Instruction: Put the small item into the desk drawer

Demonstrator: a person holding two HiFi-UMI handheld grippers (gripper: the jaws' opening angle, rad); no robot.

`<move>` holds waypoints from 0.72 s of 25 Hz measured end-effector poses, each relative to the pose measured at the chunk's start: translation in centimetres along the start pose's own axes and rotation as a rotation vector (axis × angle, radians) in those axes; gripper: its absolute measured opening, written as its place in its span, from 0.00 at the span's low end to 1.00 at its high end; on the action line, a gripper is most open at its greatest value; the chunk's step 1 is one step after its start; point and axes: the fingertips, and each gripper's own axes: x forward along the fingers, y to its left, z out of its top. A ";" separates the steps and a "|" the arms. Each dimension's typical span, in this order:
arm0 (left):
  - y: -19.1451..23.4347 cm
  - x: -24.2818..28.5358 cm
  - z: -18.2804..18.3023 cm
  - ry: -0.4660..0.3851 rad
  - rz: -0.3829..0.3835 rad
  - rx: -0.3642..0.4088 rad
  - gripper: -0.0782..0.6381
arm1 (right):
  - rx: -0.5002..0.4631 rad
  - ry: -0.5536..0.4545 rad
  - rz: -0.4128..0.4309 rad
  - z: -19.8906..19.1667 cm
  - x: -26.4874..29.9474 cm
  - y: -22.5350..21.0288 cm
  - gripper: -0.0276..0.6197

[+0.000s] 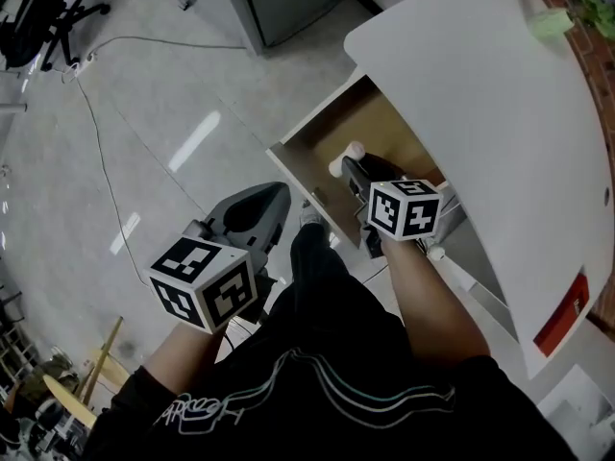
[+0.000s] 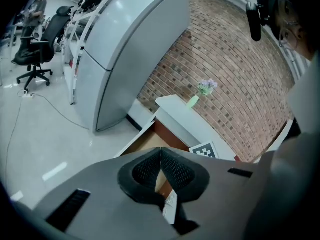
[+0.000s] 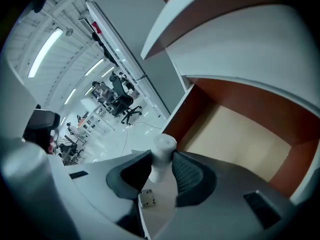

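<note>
While in the right tongs (image 3: 161,160), white cylinder (image 3: 163,148) lengthwise, tip over drawer (image 3: 240,139).

Bright, even light falls from ceiling strip lamps (image 3: 47,51), which glare as pale streaks on the glossy floor (image 1: 192,142) left of the drawer (image 1: 360,125). The drawer's inside lies in mild shadow. Both gripper views bend strongly and darken toward their corners.
</note>
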 end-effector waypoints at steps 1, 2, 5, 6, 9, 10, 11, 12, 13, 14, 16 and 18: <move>0.4 0.3 -0.2 0.004 0.003 -0.004 0.14 | 0.003 0.010 -0.005 -0.4 0.7 -0.5 0.25; 0.8 0.7 -0.4 0.009 0.007 -0.009 0.14 | 0.007 0.021 -0.012 -0.8 1.4 -1.1 0.25; 1.9 1.5 -1.1 0.026 0.025 -0.022 0.14 | 0.033 0.058 -0.037 -2.1 3.4 -3.0 0.25; 2.2 1.8 -1.3 0.032 0.030 -0.025 0.14 | 0.047 0.067 -0.045 -2.5 4.1 -3.6 0.25; 3.1 2.5 -1.9 0.045 0.038 -0.037 0.14 | 0.086 0.090 -0.066 -3.5 5.6 -5.2 0.25; 3.4 2.6 -2.1 0.047 0.041 -0.043 0.14 | 0.096 0.100 -0.076 -3.9 6.1 -5.8 0.25; 3.6 2.8 -2.2 0.048 0.046 -0.048 0.14 | 0.105 0.111 -0.090 -4.2 6.4 -6.4 0.26; 3.9 3.0 -2.2 0.048 0.051 -0.053 0.14 | 0.115 0.119 -0.104 -4.4 6.7 -7.0 0.26; 4.1 3.1 -2.2 0.049 0.055 -0.058 0.14 | 0.125 0.125 -0.113 -4.6 7.0 -7.5 0.26; 4.3 3.3 -2.2 0.051 0.058 -0.064 0.14 | 0.134 0.131 -0.116 -4.8 7.3 -7.9 0.26; 4.6 3.5 -2.3 0.056 0.059 -0.075 0.14 | 0.142 0.144 -0.109 -5.3 7.9 -8.1 0.26; 4.9 3.7 -2.5 0.061 0.058 -0.078 0.14 | 0.144 0.156 -0.112 -5.7 8.4 -8.2 0.26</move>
